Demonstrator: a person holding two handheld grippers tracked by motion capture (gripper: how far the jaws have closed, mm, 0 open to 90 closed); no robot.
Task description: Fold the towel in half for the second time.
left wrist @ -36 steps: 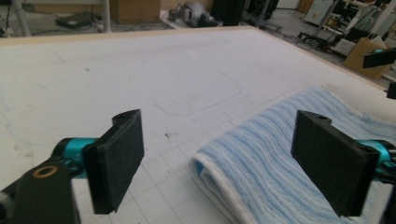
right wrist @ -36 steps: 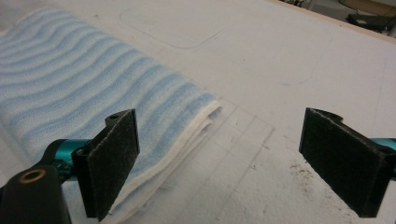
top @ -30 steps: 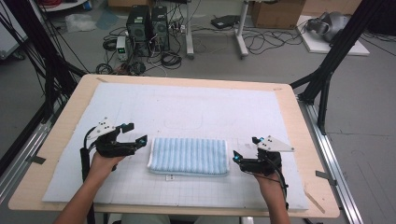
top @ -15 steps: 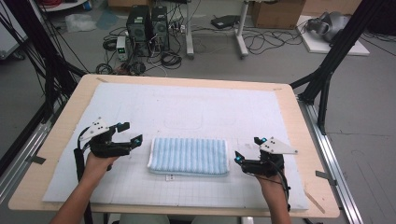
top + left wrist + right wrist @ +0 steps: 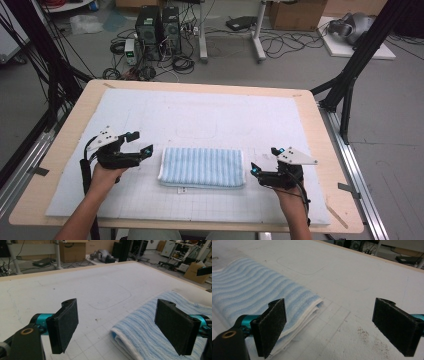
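While the person's forearms come in from the six o'clock edge of the high view, the left gripper (image 5: 136,143) sits at about nine o'clock from the folded blue-striped towel (image 5: 202,167), just off the towel's short left edge and not touching it. Its jaws stand wide apart with nothing between them; in the left gripper view the two black pads (image 5: 63,327) frame bare white mat (image 5: 82,285) on one side and the towel's near corner (image 5: 150,337) on the other, the cloth lying below and beyond the far pad — clear of both. That towel lies flat near the middle of the mat's front half, folded into a neat rectangle with its long sides running nine to three o'clock, white hem showing along the folded edges and a small tag at its six o'clock side. It rests on the white gridded mat (image 5: 210,115), which covers most of the wooden table (image 5: 65,125). At three o'clock from the towel is the right gripper (image 5: 262,165), held in the person's right hand (image 5: 287,192), just beside the short right edge and apart from it. Its jaws are likewise spread wide and empty — the right gripper view shows the stacked layers of the towel's end (image 5: 294,307) beyond the one pad (image 5: 270,326), and bare mat with a few dark specks (image 5: 362,332) between the pads. Past twelve o'clock, beyond the table, computer towers (image 5: 159,25) and loose cables (image 5: 295,42) sit on the grey floor.
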